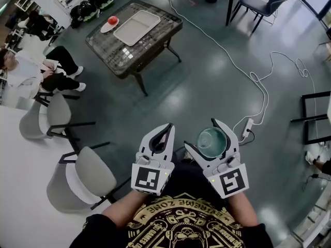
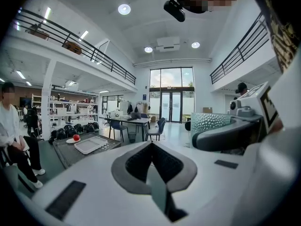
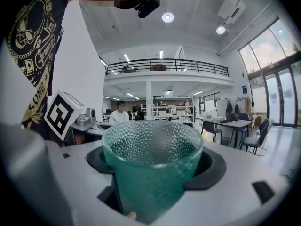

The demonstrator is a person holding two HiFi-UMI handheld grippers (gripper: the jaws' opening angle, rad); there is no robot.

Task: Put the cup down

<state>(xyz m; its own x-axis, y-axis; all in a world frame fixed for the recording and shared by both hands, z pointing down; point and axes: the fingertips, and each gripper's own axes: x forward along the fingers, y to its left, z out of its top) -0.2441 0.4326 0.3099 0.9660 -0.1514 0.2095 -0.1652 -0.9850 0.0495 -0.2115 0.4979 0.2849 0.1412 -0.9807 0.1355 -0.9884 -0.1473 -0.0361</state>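
Holding the teal dimpled cup (image 1: pixel 212 140) upright between its jaws, the right gripper (image 1: pixel 211 144) sits low in the head view, at about 5 o'clock, over the grey floor (image 1: pixel 207 76). In the right gripper view the cup (image 3: pixel 153 159) fills the gap. Both dark pads press on its wall, and the jaws are spread wide to take its width, rim up. The left gripper (image 1: pixel 167 130) is just beside it, at the cup's 9 o'clock. Its own view shows the jaws closed tip to tip with nothing between them, and the cup (image 2: pixel 210 122) shows at 3 o'clock in that view. The cup is clear of any surface and well apart from the dark mesh table (image 1: pixel 101 40), which stands at 11 o'clock from the grippers. The table carries a white tray (image 1: pixel 137 27) and, at the tray's 9 o'clock, a small plate (image 1: pixel 107 28) with a red round item (image 1: pixel 113 20) on it. A seated person (image 1: pixel 31 71) is at the table's 8 o'clock. A grey chair (image 1: pixel 88 177) stands at 9 o'clock from the left gripper. A white cable (image 1: pixel 258 87) runs over the floor at 1 o'clock.
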